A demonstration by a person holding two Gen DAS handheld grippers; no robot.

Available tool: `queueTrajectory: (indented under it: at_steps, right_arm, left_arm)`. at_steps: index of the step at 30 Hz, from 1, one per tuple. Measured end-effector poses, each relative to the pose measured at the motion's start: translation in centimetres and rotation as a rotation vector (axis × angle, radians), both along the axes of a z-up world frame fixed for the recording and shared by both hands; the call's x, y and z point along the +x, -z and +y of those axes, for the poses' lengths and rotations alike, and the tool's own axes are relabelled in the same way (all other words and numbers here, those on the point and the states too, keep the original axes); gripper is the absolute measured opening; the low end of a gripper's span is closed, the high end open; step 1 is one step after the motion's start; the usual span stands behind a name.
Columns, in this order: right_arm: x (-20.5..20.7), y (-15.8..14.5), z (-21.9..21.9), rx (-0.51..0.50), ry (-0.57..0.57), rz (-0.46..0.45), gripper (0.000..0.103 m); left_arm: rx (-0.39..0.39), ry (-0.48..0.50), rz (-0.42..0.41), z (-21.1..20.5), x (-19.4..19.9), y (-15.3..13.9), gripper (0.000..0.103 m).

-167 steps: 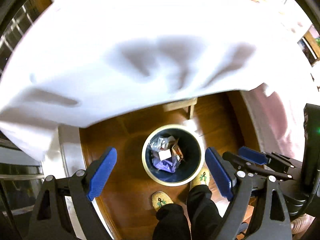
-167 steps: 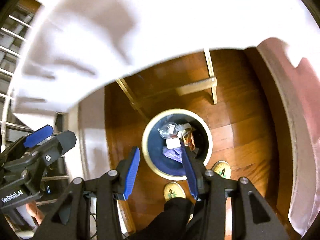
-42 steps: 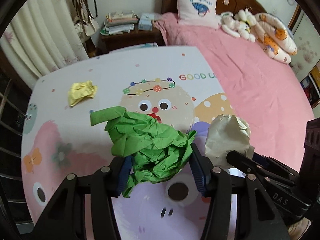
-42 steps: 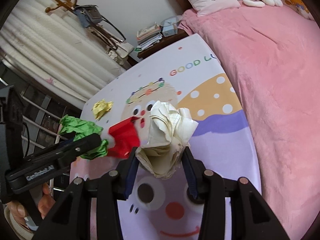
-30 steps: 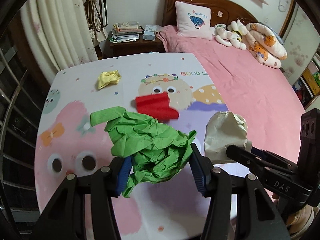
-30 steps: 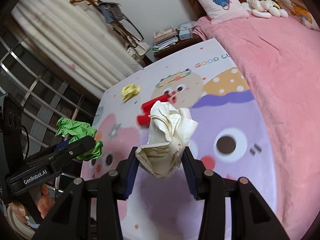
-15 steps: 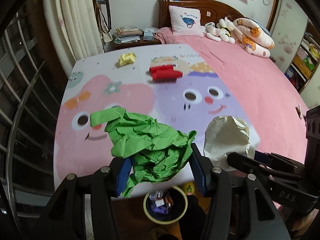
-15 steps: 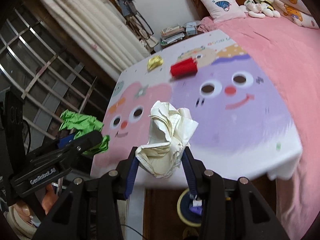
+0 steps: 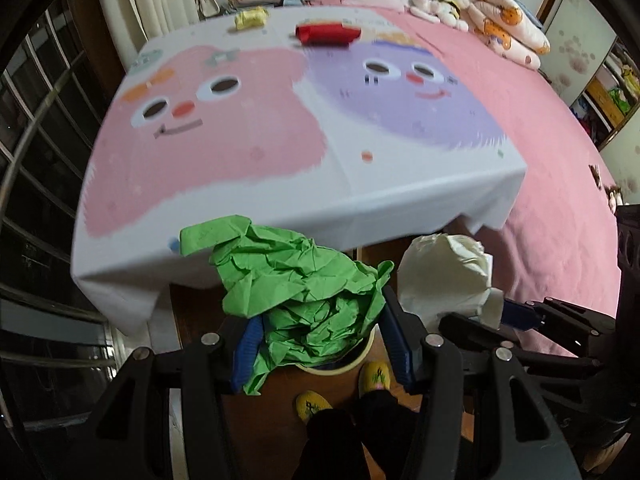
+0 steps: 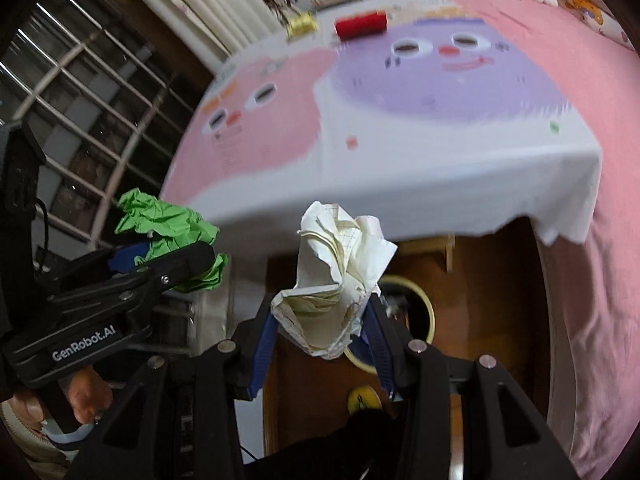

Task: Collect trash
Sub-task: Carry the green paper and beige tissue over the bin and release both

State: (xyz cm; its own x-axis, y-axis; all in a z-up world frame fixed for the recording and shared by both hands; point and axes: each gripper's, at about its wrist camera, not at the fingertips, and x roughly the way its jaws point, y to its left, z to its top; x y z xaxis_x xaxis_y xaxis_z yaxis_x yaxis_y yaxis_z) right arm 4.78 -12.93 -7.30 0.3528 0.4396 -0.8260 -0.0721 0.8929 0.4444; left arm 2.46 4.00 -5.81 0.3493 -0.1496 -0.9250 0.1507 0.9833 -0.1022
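While the left wrist view looks steeply down past the near edge of the cloth-covered surface (image 9: 360,208), the left gripper (image 9: 320,340) is pinching a crumpled green paper wad (image 9: 296,284) between its blue pads (image 9: 246,344). Under that wad, on the brown wooden floor (image 9: 200,320), a sliver of the cream rim of a round dark waste bin (image 9: 356,360) peeks out. Near the bin stand two yellow slippers (image 9: 312,402) on the person's feet, with dark trouser legs below. To the right, the right gripper (image 9: 480,316) comes in from the side, clamped on a crumpled off-white paper wad (image 9: 444,276). At the far end of the cartoon-printed cloth lie a red crumpled paper piece (image 9: 326,34) and, to its left, a small yellow crumpled paper ball (image 9: 250,19). A pink bed (image 9: 540,140) runs along the right.

From the right wrist view, the right gripper (image 10: 320,332) squeezes the off-white paper wad (image 10: 340,276) between its pads. Just right of and below the wad, the waste bin (image 10: 428,308) sits on the floor, half hidden. At the left, the left gripper (image 10: 160,256), held by a hand (image 10: 84,400), grips the green paper wad (image 10: 168,232). The red piece (image 10: 360,24) and the yellow ball (image 10: 302,22) lie at the surface's far end, blurred.
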Motion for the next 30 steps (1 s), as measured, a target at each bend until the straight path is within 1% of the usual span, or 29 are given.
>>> queueTrajectory:
  at_steps: [2, 4, 7, 9, 10, 13, 15, 18, 19, 20, 21, 22, 23, 24, 25, 27, 30]
  right_arm:
    - [-0.1, 2.0, 0.1, -0.004, -0.009, 0.036, 0.043]
    - [0.1, 5.1, 0.2, -0.012, -0.011, 0.093, 0.043]
    - [0.6, 10.0, 0.3, -0.023, -0.02, 0.143, 0.043]
    - [1.1, 12.9, 0.5, -0.028, -0.022, 0.168, 0.043]
    - [1.4, 15.2, 0.5, -0.033, -0.021, 0.185, 0.043]
    - [2.0, 20.3, 0.8, -0.039, -0.03, 0.213, 0.043]
    - [2.7, 23.9, 1.2, -0.047, -0.037, 0.229, 0.044]
    - [3.3, 28.3, 1.8, -0.045, -0.036, 0.252, 0.044]
    - [3.5, 29.6, 2.1, -0.045, -0.038, 0.26, 0.045]
    - [3.9, 30.6, 2.3, -0.043, -0.038, 0.264, 0.045]
    - [4.2, 31.6, 2.6, -0.045, -0.032, 0.267, 0.047]
    - [4.5, 32.5, 2.8, -0.05, -0.023, 0.27, 0.048]
    - [4.7, 33.2, 2.5, -0.048, -0.015, 0.274, 0.05]
    - [4.7, 33.9, 2.4, -0.043, -0.006, 0.28, 0.051]
    - [4.9, 34.4, 2.4, -0.042, 0.001, 0.285, 0.052]
    - [5.2, 35.4, 2.2, -0.045, 0.016, 0.295, 0.053]
    - [5.5, 36.1, 2.5, -0.055, 0.019, 0.303, 0.06]
  left_arm:
    - [0.001, -0.008, 0.018, -0.5, -0.2, 1.9, 0.054]
    - [-0.006, -0.024, 0.041, -0.8, -0.5, 4.3, 0.054]
    - [-0.006, -0.047, 0.07, -1.3, -0.6, 8.9, 0.054]
    - [0.007, -0.058, 0.094, -1.7, -0.4, 12.4, 0.054]
    - [0.011, -0.064, 0.11, -1.9, -0.3, 14.1, 0.054]
    - [0.014, -0.087, 0.149, -2.3, 0.1, 19.6, 0.055]
    - [0.021, -0.091, 0.166, -2.5, 0.4, 22.3, 0.055]
    - [0.037, -0.102, 0.195, -2.3, 0.9, 26.8, 0.058]
    - [0.036, -0.102, 0.211, -2.3, 1.0, 27.9, 0.061]
    - [0.037, -0.106, 0.229, -2.2, 1.2, 29.3, 0.063]
    - [0.042, -0.113, 0.238, -2.2, 1.2, 30.3, 0.069]
    - [0.043, -0.121, 0.248, -1.9, 1.3, 31.3, 0.078]
    - [0.041, -0.129, 0.259, -1.7, 1.5, 32.2, 0.082]
    - [0.04, -0.137, 0.266, -1.5, 1.6, 32.8, 0.091]
    - [0.038, -0.145, 0.272, -1.2, 1.7, 33.3, 0.096]
    - [0.043, -0.152, 0.281, -0.7, 1.8, 34.3, 0.097]
    - [0.054, -0.152, 0.29, -0.5, 1.9, 34.9, 0.097]
